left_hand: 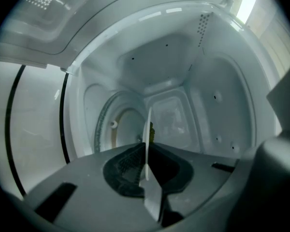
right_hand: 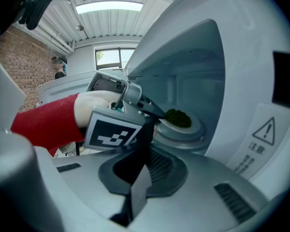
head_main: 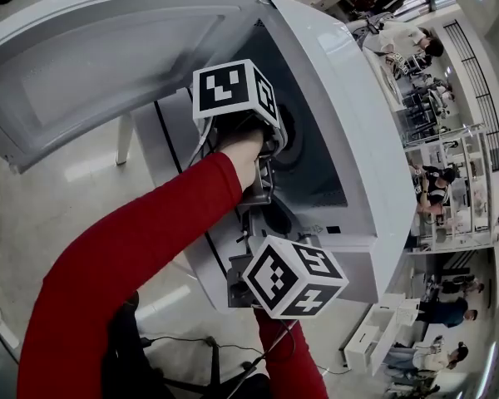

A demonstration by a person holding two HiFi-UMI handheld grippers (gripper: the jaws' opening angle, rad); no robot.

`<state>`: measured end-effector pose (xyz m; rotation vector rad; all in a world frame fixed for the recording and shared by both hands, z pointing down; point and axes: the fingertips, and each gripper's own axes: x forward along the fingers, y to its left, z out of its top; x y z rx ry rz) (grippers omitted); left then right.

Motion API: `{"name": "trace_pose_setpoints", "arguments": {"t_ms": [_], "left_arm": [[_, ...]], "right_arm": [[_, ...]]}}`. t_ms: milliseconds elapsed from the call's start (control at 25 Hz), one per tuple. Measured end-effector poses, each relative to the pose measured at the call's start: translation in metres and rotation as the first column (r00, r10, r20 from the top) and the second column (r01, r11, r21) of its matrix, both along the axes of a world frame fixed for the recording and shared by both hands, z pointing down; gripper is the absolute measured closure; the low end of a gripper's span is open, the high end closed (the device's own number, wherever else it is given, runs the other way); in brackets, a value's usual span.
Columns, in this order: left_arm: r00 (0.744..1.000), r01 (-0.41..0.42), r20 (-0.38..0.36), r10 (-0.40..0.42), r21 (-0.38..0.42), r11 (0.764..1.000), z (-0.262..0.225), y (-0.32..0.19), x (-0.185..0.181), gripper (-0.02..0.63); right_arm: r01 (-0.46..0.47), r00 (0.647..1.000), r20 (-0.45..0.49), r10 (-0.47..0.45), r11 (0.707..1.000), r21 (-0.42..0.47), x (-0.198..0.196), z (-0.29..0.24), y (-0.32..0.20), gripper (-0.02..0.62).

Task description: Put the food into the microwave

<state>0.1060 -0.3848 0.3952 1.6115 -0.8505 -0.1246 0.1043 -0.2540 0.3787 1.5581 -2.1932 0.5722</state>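
Right now the left gripper point(left_hand: 146, 151) pinches the plate point(right_hand: 186, 126) by its near rim. Plate and green food point(right_hand: 178, 117) lie level, straight ahead of its fingers, inside the microwave point(right_hand: 241, 57) over the turntable point(right_hand: 182, 138). The right gripper point(right_hand: 142, 144), fingers pressed together and empty, hangs farther back.

One microwave point(head_main: 341, 98); one plate point(right_hand: 193, 125); one food heap point(right_hand: 178, 117); two grippers point(left_hand: 146, 153) point(right_hand: 143, 146).

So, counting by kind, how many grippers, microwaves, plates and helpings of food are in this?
grippers: 2 (left gripper, right gripper)
microwave: 1
plate: 1
green food: 1 helping
Total: 5
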Motion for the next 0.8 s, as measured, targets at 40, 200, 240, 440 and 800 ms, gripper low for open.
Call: {"name": "trace_pose_setpoints", "arguments": {"t_ms": [40,200,240,440,800], "left_arm": [[1.0,-0.003,0.006,0.003,0.002,1.0,0.0,-0.001,0.0,0.584],[0.999,-0.018,0.045,0.017,0.013,1.0,0.003,-0.004,-0.001,0.584],[0.998,-0.023,0.056,0.022,0.018,1.0,0.002,-0.005,-0.001,0.584],[0.991,-0.052,0.122,0.045,0.048,0.998,0.001,-0.008,-0.002,0.573],[0.945,-0.123,0.32,0.071,0.144,0.982,-0.001,-0.012,-0.004,0.537]], "right_arm": [[0.001,1.0,0.0,-0.001,1.0,-0.007,0.0,0.001,-0.001,0.583],[0.001,1.0,-0.002,-0.001,1.0,-0.026,-0.001,0.003,-0.006,0.581],[0.001,1.0,-0.002,-0.001,1.0,-0.031,-0.001,0.004,-0.007,0.581],[0.005,1.0,0.007,-0.005,0.999,-0.046,-0.003,0.005,-0.01,0.581],[-0.004,1.0,0.02,0.005,0.997,-0.076,0.0,0.008,-0.005,0.581]]}}
